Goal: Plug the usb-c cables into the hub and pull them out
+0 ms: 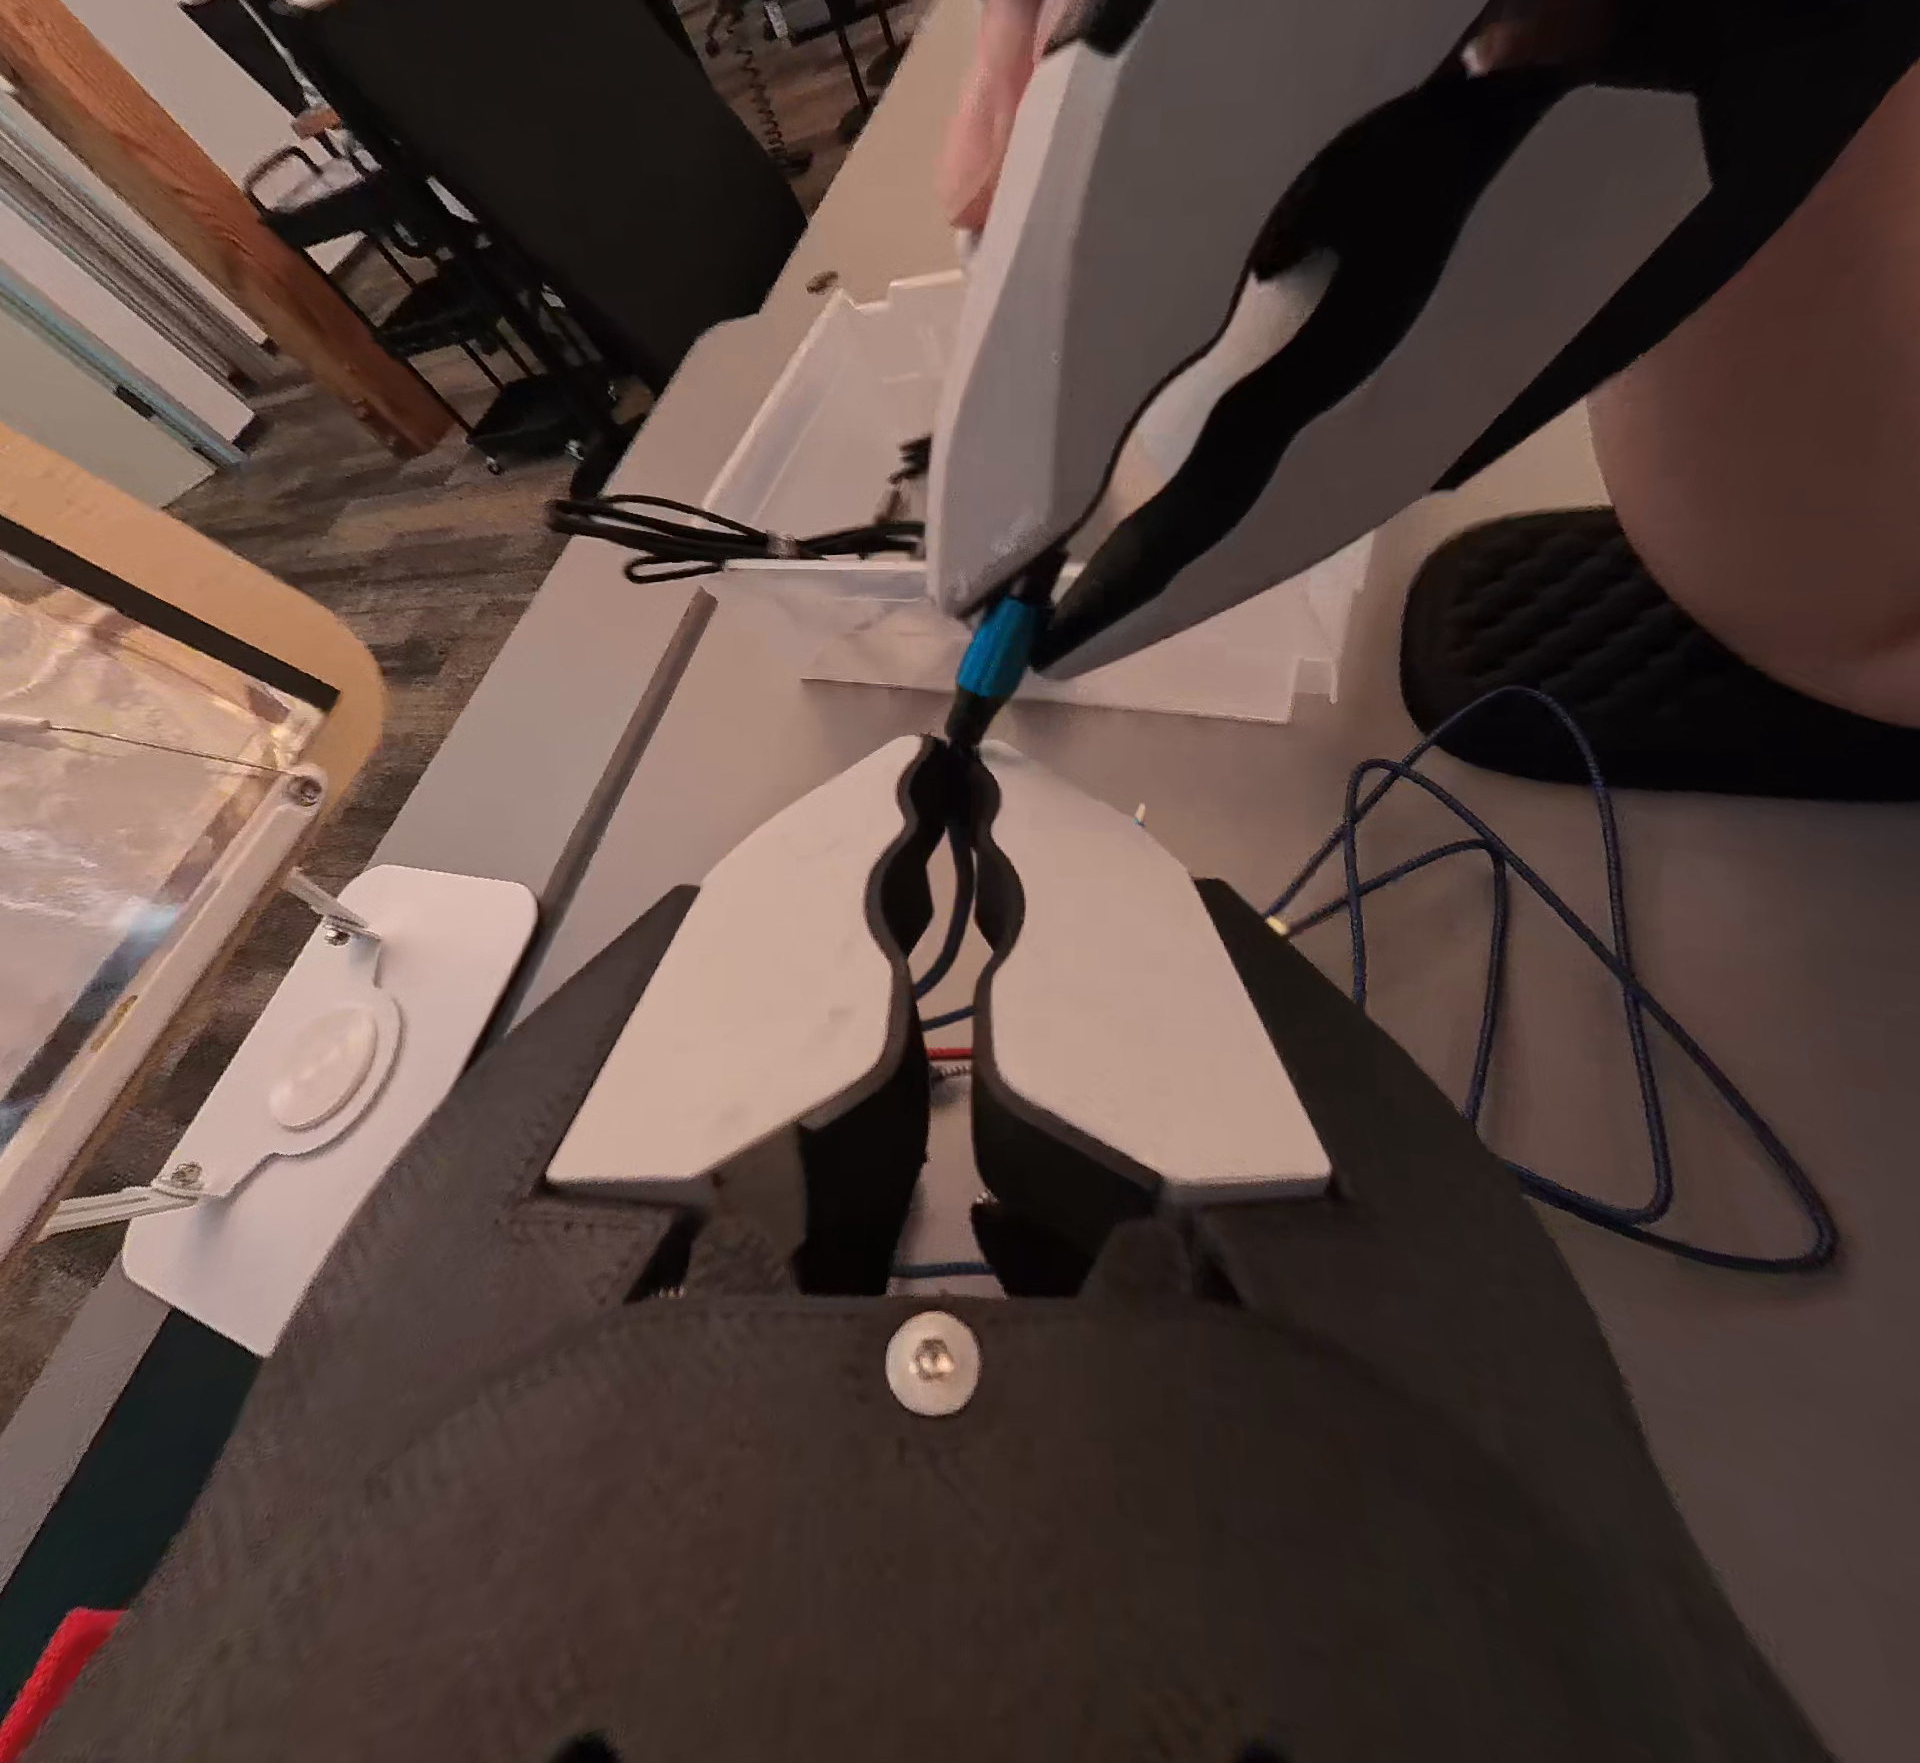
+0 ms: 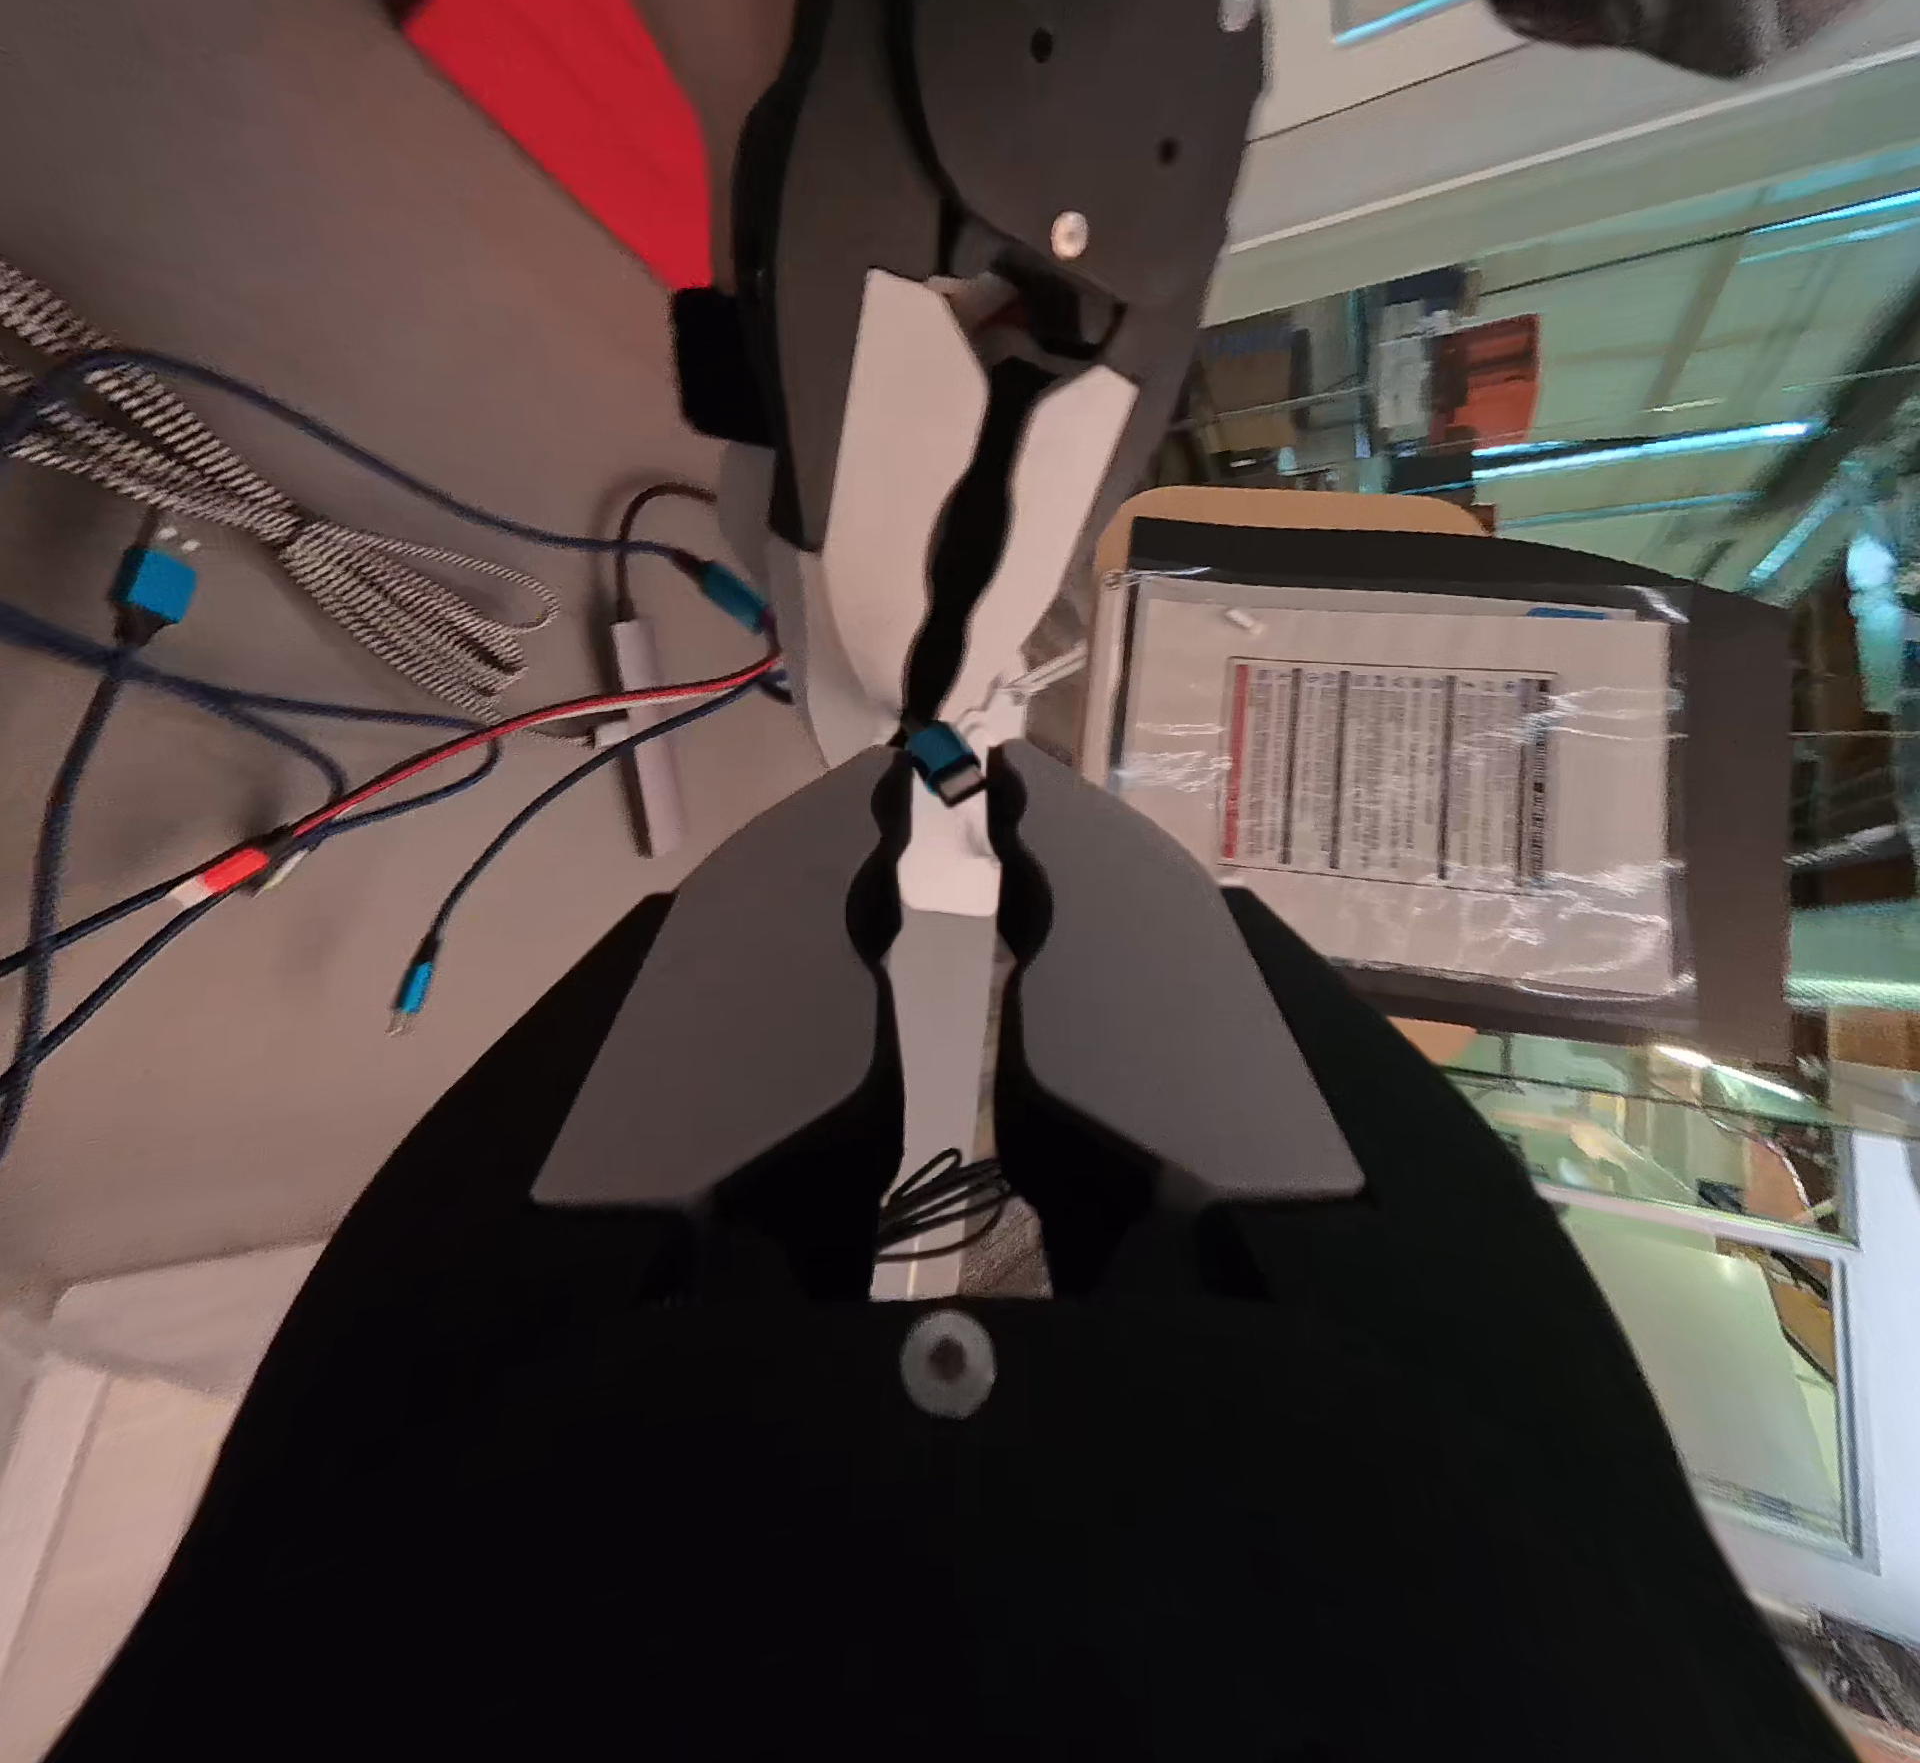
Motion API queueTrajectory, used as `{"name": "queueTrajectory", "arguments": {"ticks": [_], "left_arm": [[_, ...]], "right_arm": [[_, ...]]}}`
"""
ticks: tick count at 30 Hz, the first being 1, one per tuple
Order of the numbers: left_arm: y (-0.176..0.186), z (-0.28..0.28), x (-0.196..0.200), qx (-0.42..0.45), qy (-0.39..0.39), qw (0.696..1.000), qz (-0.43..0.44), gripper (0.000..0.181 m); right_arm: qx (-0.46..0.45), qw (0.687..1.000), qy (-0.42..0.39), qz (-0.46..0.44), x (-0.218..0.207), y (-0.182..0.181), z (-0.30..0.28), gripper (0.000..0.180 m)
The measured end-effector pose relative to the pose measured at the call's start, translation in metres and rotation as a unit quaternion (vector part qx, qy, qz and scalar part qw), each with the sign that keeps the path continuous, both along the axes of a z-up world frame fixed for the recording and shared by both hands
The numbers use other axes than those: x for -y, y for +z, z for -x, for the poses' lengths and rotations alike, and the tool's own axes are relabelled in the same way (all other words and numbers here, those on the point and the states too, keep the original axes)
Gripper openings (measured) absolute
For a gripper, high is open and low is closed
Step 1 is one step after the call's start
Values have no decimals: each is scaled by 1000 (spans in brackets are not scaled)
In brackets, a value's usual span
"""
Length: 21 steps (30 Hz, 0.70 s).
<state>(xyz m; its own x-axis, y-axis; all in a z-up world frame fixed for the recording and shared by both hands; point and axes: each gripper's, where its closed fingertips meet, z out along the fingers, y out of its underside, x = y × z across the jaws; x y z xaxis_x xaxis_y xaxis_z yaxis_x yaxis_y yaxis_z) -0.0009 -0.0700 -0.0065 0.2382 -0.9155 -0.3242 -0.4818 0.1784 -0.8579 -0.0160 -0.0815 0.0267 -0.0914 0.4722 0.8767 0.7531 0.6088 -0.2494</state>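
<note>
In the left wrist view my left gripper [image 1: 951, 768] is shut on a dark blue cable [image 1: 1558, 1038] just behind its bright blue plug [image 1: 1000, 648], held above the grey table [image 1: 644, 778]. The plug's free end reaches between the tips of my right gripper [image 1: 1023, 607], which comes in from the upper right. In the right wrist view the plug [image 2: 940, 763] stands between the pads of my right gripper [image 2: 943, 773] with a gap on each side, so it is open. The left gripper [image 2: 914, 721] hangs from above, shut. The slim white hub [image 2: 644, 726] lies on the table to the left.
Around the hub lie a red-and-white cable [image 2: 499, 737], loose blue plugs [image 2: 416, 981], a striped braided cable [image 2: 312, 550] and a red cloth [image 2: 561, 51]. A white tray [image 1: 831, 425], a black cable bundle [image 1: 707, 539] and a black pad [image 1: 1538, 633] lie beyond. A board with a sheet [image 2: 1403, 778] stands beside the table. Left and right tips are no more than a few centimetres apart.
</note>
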Motion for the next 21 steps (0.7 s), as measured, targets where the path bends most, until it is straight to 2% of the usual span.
{"name": "queueTrajectory", "arguments": {"ticks": [3, 5, 9, 12, 17, 21], "left_arm": [[15, 4, -8, 49, 24, 998, 13, 2], [30, 11, -19, 99, 57, 993, 16, 2], [60, 24, -25, 215, 76, 973, 43, 2], [69, 23, -15, 238, 43, 969, 54, 2], [78, 18, 20, 243, -81, 961, 101, 3], [81, 18, 50, 232, -175, 948, 128, 3]], "right_arm": [[-63, 998, -26, -14, -9, 20, -3, 15], [-139, 989, -52, -8, -16, 42, -5, 17], [-315, 943, -44, 93, -16, 76, 8, 24], [-372, 914, 4, 162, -11, 82, 22, 28], [-349, 912, 69, 206, 0, 71, 32, 26], [-367, 865, 185, 289, 30, 77, 38, 25]]}}
